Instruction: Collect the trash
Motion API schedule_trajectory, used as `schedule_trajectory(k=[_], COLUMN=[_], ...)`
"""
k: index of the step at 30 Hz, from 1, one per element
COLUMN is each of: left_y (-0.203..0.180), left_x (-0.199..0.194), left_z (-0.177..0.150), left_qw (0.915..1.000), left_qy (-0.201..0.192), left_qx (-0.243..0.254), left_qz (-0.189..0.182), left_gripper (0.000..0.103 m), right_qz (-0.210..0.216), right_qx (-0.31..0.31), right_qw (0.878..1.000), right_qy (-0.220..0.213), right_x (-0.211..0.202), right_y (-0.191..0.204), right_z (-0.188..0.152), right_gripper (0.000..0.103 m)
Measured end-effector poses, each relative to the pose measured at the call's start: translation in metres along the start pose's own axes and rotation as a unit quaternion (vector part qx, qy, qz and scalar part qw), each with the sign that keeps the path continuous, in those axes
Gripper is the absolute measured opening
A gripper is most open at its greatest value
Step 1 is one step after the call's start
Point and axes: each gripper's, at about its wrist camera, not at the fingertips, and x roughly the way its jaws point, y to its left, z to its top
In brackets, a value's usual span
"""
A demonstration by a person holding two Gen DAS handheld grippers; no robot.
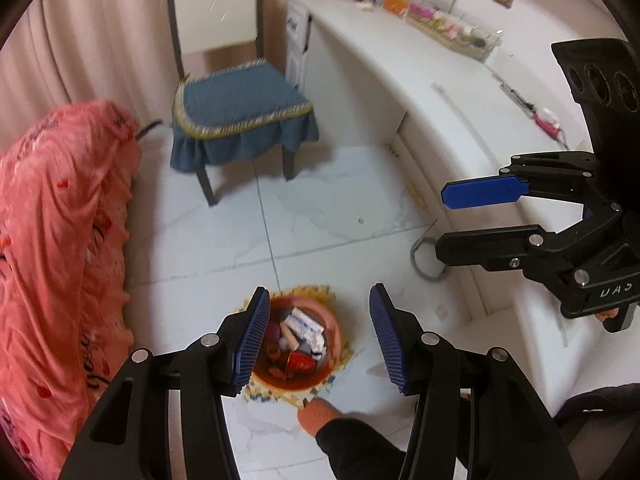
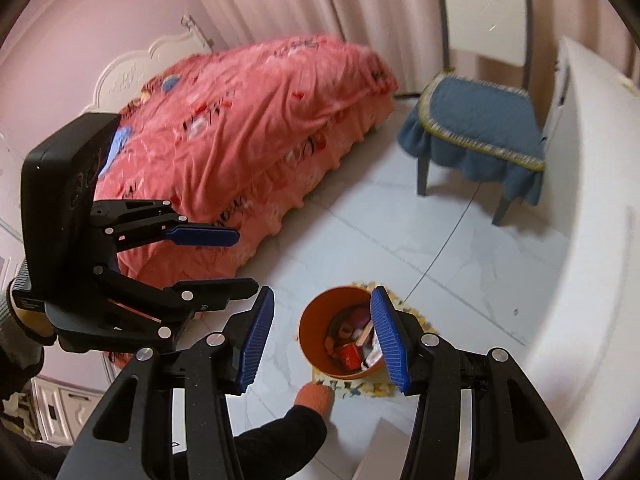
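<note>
Trash point(image 1: 302, 336) fills the orange bin point(image 2: 316, 330) on the floor, on a patterned mat point(image 2: 376, 390) below both tools; left tool point(image 1: 316, 340) and right tool point(image 2: 322, 338) gape partly open, empty; next, scan outward toward chair point(image 1: 240, 108) and surface point(image 1: 448, 92) for strays.

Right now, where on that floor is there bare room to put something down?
The widest bare patch is the white tile floor between the pink bed, the blue-cushioned chair and the white desk. It is crowded around the orange bin, which is full of trash on a small mat with a foot beside it.
</note>
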Motion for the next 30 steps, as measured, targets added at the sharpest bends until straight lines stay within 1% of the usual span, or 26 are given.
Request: schedule_trajectory(k=[8, 10, 12, 13, 14, 16, 17, 18, 19, 20, 21, 22, 23, 24, 25, 26, 27, 29, 30], left_y=[-0.049, -0.062, -0.077, -0.084, -0.093, -0.104, -0.111, -0.117, -0.121, -0.129, -0.134, -0.138, -0.145, -0.15, -0.155, -0.158, -0.162, -0.168, -0.17], left_x=[-0.045, -0.056, -0.067, -0.073, -0.079, -0.085, -0.088, -0.09, -0.092, -0.095, -0.098, -0.1, -0.104, -0.107, -0.111, -0.113, -0.116, -0.121, -0.123], left_z=[0.028, 0.033, 0.039, 0.04, 0.042, 0.045, 0.047, 0.048, 0.05, 0.051, 0.052, 0.052, 0.053, 0.054, 0.055, 0.056, 0.057, 0.058, 0.058], left_qw=[0.9978, 0.9965, 0.995, 0.9939, 0.9924, 0.991, 0.9903, 0.9896, 0.989, 0.988, 0.9876, 0.9868, 0.9848, 0.9836, 0.9821, 0.9816, 0.9808, 0.9787, 0.9772], left_qy=[-0.056, -0.071, -0.089, -0.099, -0.111, -0.12, -0.125, -0.129, -0.133, -0.139, -0.143, -0.15, -0.163, -0.17, -0.179, -0.183, -0.188, -0.199, -0.206], left_qx=[0.035, 0.043, 0.045, 0.046, 0.05, 0.054, 0.057, 0.059, 0.061, 0.064, 0.063, 0.061, 0.06, 0.06, 0.057, 0.055, 0.051, 0.044, 0.038], left_qz=[-0.003, -0.005, -0.008, -0.01, -0.018, -0.023, -0.023, -0.024, -0.024, -0.021, -0.017, -0.011, -0.001, 0.002, 0.006, 0.009, 0.014, 0.029, 0.038], left_gripper=[0.054, 0.054, 0.066, 0.069, 0.069, 0.069, 0.069, 0.069, 0.069, 0.072, 0.081, 0.085, 0.087, 0.087, 0.087, 0.088, 0.091, 0.096, 0.097], right_qz=[-0.03, -0.039, -0.052, -0.057, -0.062, -0.074, -0.082, -0.091, -0.098, -0.108, -0.122, -0.134, -0.15, -0.161, -0.177, -0.186, -0.199, -0.218, -0.228], right_qx=[0.015, 0.022, 0.034, 0.039, 0.045, 0.057, 0.065, 0.075, 0.082, 0.092, 0.102, 0.11, 0.122, 0.129, 0.137, 0.142, 0.148, 0.156, 0.161], right_qw=[0.997, 0.995, 0.992, 0.99, 0.988, 0.985, 0.982, 0.979, 0.977, 0.972, 0.966, 0.961, 0.953, 0.948, 0.939, 0.933, 0.927, 0.919, 0.915], right_qy=[-0.071, -0.09, -0.112, -0.121, -0.131, -0.147, -0.154, -0.164, -0.173, -0.187, -0.202, -0.214, -0.233, -0.245, -0.262, -0.272, -0.28, -0.288, -0.292], right_x=[-0.099, -0.124, -0.15, -0.159, -0.17, -0.189, -0.199, -0.209, -0.217, -0.228, -0.238, -0.246, -0.259, -0.266, -0.275, -0.282, -0.288, -0.298, -0.301], right_y=[-0.011, -0.014, -0.02, -0.022, -0.024, -0.028, -0.03, -0.032, -0.033, -0.034, -0.036, -0.037, -0.037, -0.038, -0.038, -0.039, -0.039, -0.039, -0.041], right_z=[-0.015, -0.02, -0.03, -0.033, -0.038, -0.048, -0.054, -0.06, -0.066, -0.071, -0.077, -0.083, -0.089, -0.093, -0.099, -0.103, -0.107, -0.116, -0.12], right_gripper=[0.052, 0.055, 0.061, 0.061, 0.061, 0.062, 0.065, 0.072, 0.075, 0.082, 0.088, 0.09, 0.095, 0.098, 0.098, 0.098, 0.098, 0.098, 0.098])
